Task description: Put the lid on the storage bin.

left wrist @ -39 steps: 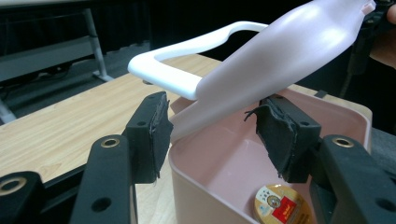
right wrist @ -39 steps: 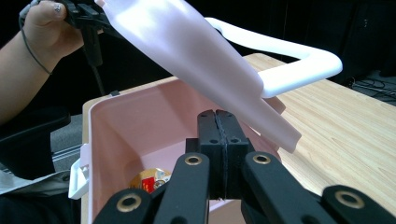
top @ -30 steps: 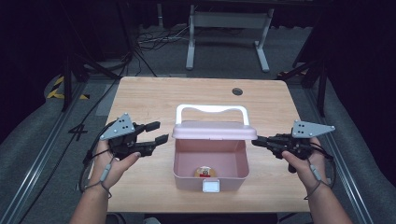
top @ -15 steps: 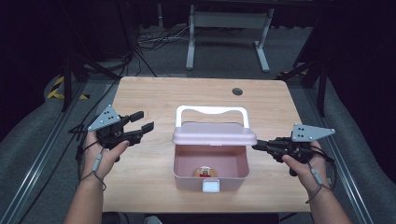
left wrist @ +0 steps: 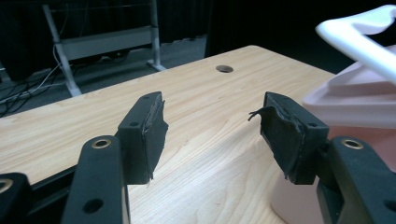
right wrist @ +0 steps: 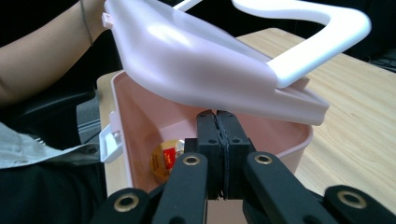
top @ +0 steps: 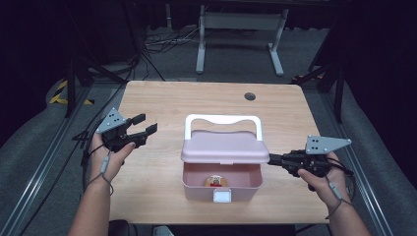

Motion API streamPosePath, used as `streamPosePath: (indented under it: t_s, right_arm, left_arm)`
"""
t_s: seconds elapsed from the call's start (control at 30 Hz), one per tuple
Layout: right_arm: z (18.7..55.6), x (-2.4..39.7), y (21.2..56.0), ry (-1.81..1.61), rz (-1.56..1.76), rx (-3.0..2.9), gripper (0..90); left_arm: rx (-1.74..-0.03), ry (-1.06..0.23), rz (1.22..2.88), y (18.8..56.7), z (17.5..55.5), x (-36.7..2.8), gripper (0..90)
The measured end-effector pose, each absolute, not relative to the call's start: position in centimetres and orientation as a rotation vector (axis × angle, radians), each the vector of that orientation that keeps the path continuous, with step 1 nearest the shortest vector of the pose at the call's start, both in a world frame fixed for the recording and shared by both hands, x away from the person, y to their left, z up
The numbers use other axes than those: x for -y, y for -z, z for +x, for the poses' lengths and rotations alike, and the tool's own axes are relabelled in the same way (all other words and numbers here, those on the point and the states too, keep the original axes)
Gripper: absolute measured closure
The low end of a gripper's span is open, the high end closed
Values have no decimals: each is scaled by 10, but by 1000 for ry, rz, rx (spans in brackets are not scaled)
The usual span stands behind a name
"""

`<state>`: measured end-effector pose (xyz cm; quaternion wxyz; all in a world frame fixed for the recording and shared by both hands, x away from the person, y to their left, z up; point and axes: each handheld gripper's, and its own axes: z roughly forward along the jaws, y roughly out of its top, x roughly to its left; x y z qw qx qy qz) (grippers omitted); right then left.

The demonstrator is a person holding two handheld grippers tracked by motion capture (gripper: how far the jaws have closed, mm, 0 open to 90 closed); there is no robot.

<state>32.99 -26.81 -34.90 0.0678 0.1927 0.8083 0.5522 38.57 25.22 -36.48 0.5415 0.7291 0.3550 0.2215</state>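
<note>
Pink box [top: 220, 182] near the tabletop's [top: 196, 98] front edge; lid [top: 224, 147] half-raised. Inside, a small container [top: 215, 181], label unreadable. Left gripper [top: 142, 124] released; right gripper [top: 273, 158] clenched empty at the lid's edge.

Left gripper [left wrist: 208, 135] above the wooden table [left wrist: 196, 93]

Its jaws stand wide apart; a pink box [left wrist: 359, 102] with white handle [left wrist: 355, 37] sits beside its right jaw.

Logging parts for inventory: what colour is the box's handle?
White; the handle shows best in the high view, above the pink box.
</note>
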Motion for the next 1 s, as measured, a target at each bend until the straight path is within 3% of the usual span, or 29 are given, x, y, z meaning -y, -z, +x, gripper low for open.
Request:
streamPosePath:
  t_s: [1.0]
  right_arm:
    - [325, 258, 355, -1445, 509, -2676, 883]
  left_arm:
    - [-909, -550, 1747, 384, 394, -262, 392]
